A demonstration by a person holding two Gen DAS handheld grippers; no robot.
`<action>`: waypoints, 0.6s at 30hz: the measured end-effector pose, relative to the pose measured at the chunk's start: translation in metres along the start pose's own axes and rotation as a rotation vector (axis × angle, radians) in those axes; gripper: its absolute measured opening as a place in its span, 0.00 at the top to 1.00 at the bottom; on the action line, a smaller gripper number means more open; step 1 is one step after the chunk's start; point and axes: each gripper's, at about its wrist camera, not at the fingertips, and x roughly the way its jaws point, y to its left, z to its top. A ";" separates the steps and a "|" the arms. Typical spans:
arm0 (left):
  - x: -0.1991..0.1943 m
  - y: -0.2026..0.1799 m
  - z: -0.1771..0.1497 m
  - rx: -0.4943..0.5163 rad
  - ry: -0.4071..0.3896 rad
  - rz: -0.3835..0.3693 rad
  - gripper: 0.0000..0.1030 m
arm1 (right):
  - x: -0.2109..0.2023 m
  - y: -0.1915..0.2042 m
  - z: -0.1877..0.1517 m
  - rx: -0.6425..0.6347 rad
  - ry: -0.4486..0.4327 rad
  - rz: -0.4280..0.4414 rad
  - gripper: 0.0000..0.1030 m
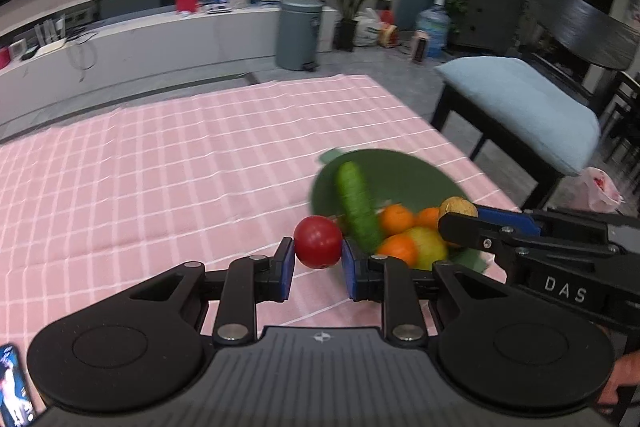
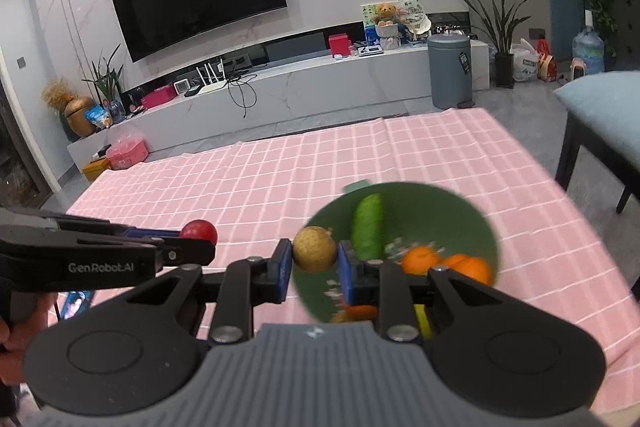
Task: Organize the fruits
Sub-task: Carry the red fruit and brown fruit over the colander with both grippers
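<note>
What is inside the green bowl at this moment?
The green bowl holds a cucumber, several oranges and a yellow-green fruit. The right gripper and its held fruit cover the bowl's near part, so anything lower down is hidden.

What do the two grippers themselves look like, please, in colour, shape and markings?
Both look alike: the left gripper and right gripper have black linkage arms with silver pivot screws, blue fingers, two round black discs and a ribbed grey body bearing a small white emblem. Seen side-on, the right gripper reads "DAS" and the left one "GenRobot.AI", both in white. No cables or sleeves show.
</note>
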 end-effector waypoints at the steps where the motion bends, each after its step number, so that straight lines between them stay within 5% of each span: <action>1: 0.003 -0.005 0.003 0.006 0.002 -0.013 0.73 | -0.003 -0.007 0.003 -0.013 0.000 -0.005 0.80; 10: 0.047 -0.041 0.031 0.052 0.049 -0.138 0.73 | -0.008 -0.059 0.030 -0.105 0.032 -0.047 0.80; 18: 0.100 -0.044 0.047 0.023 0.153 -0.207 0.73 | 0.031 -0.089 0.044 -0.166 0.106 -0.059 0.80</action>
